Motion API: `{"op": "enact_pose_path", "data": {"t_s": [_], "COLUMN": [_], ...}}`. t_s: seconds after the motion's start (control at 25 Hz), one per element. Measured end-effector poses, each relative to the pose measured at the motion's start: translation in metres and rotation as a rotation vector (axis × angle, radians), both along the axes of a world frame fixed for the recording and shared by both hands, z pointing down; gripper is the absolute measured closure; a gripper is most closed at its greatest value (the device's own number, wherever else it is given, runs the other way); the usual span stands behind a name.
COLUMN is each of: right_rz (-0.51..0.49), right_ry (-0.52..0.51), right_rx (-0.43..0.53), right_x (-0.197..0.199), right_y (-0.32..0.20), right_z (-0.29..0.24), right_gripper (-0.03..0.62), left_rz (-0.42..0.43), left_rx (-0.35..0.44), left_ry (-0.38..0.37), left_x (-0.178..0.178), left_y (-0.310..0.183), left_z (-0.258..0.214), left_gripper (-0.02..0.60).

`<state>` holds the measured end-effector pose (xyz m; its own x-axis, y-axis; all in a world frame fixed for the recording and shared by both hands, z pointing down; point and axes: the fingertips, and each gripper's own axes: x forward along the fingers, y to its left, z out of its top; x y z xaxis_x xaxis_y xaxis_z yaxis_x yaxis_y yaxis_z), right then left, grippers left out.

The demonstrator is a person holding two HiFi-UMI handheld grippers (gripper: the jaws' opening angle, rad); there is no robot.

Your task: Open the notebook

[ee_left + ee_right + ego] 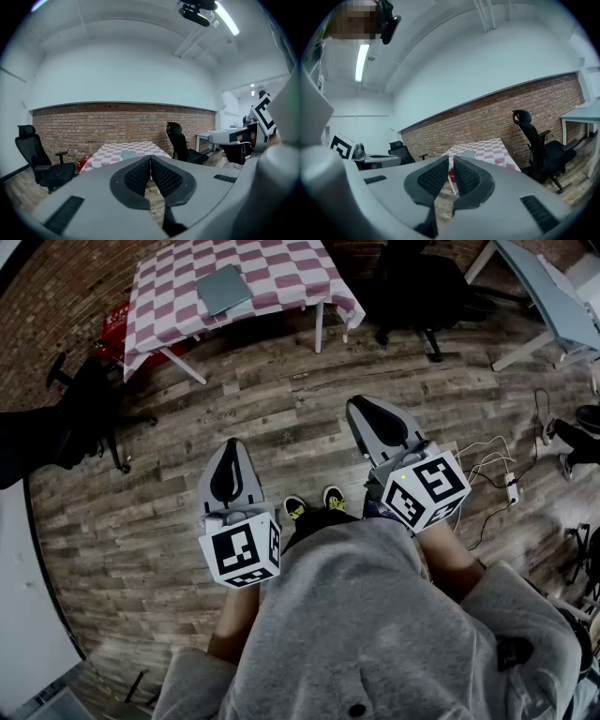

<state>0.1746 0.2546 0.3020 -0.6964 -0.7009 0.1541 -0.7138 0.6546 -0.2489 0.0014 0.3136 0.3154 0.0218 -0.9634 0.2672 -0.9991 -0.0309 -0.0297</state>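
Notebook (223,289) too small for any cover detail

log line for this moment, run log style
phase: pre-contact | notebook: closed, flat on checkered table, out of reach ahead | left hand-held gripper: shut, empty | right hand-held gripper: shut, empty

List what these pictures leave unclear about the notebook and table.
- Notebook: head view, too small to show which edge opens; gripper views, tiny and nearly edge-on.
- Table: head view, far side cut off by the top edge.
- Red thing: head view, mostly hidden under the table; unidentifiable.
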Motion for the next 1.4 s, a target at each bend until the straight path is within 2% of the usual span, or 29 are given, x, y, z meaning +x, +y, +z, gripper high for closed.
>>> {"op": "enact_pose_path", "data": {"t_s": [0.6, 0.88, 1.4], "right_rz": [0.015, 0.006, -0.027], "right_ry": [-0.019, -0.054, -0.036], "right_rx": [-0.008, -0.049, -0.046], "right_x": [-0.012, -0.035, -0.086], "right_y": [-0.009, -0.013, 0.011], "right_z": [0.003, 0.008, 0.016], "right_gripper": [0.546, 0.546, 0.546], "left_rz": [0.031, 0.026, 0.021], "left_rx": [0.002, 0.013, 0.014], "left_ry": [0.008, 0.002, 0.019], "left_x": [-0.011, -0.035, -0.081], "left_y": [-0.017, -0.018, -0.004], "left_z": [0.003, 0.0, 0.011], "left_gripper": [0.571, 0.571, 0.571]}}
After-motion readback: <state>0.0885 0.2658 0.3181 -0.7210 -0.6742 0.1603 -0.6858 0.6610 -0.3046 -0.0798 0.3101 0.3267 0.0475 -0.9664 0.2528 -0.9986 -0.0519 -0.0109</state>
